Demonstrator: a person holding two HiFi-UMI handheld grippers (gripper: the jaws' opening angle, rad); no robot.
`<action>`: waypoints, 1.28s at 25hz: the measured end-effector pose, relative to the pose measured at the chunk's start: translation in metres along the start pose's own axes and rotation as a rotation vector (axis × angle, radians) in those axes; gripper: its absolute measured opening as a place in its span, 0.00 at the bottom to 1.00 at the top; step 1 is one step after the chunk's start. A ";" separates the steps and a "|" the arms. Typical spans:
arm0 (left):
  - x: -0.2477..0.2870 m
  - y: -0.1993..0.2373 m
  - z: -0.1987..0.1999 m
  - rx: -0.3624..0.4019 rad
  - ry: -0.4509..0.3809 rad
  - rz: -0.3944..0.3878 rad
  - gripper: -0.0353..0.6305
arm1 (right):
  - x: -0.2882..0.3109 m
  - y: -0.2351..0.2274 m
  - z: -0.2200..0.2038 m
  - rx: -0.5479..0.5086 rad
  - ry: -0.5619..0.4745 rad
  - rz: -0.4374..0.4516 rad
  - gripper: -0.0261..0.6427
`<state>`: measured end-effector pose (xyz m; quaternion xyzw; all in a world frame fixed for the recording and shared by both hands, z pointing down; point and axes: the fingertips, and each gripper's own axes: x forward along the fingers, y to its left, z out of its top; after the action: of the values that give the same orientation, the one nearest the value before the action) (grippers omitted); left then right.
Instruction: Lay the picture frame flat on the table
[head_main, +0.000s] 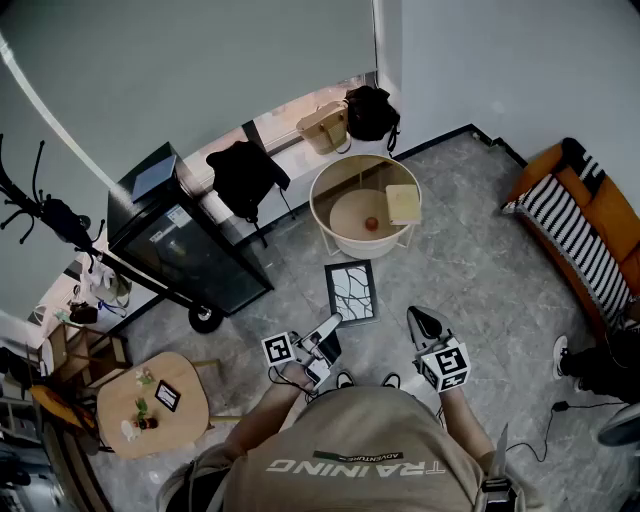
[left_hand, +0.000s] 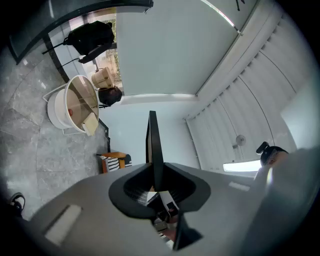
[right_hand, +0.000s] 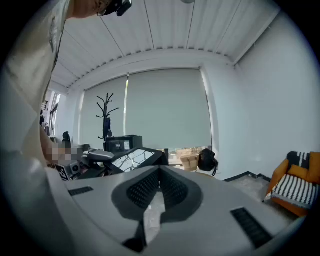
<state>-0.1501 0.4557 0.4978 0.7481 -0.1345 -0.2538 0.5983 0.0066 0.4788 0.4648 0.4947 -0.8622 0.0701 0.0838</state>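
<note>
Your head view shows the picture frame (head_main: 352, 292) with its cracked-pattern face up, held over the floor at 12 o'clock from your left gripper (head_main: 330, 325) and short of the round white table (head_main: 320, 210). Only the left gripper view shows the frame (left_hand: 154, 145) as a thin dark edge clamped between the jaws. The right gripper view catches the frame's face at 10 o'clock, and your right gripper (right_hand: 160, 172) is clenched on nothing, apart from the frame.

Quantities: one picture frame (head_main: 352, 292); two grippers, left gripper (head_main: 330, 325) and right gripper (head_main: 422, 318); two tables, white table (head_main: 325, 215) and wooden table (head_main: 190, 385); one cabinet (head_main: 185, 250); one coat rack (head_main: 20, 200).
</note>
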 end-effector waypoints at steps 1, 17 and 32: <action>-0.001 0.001 0.001 -0.001 -0.002 -0.001 0.17 | 0.002 -0.001 0.001 -0.009 -0.007 -0.004 0.05; -0.022 0.018 0.046 -0.020 -0.019 -0.008 0.17 | 0.044 0.019 -0.007 -0.022 0.050 -0.006 0.05; -0.032 0.045 0.089 -0.080 -0.006 0.008 0.17 | 0.091 0.017 -0.014 0.022 0.084 -0.048 0.05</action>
<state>-0.2206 0.3876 0.5342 0.7223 -0.1288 -0.2588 0.6283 -0.0527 0.4132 0.4969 0.5126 -0.8450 0.0984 0.1161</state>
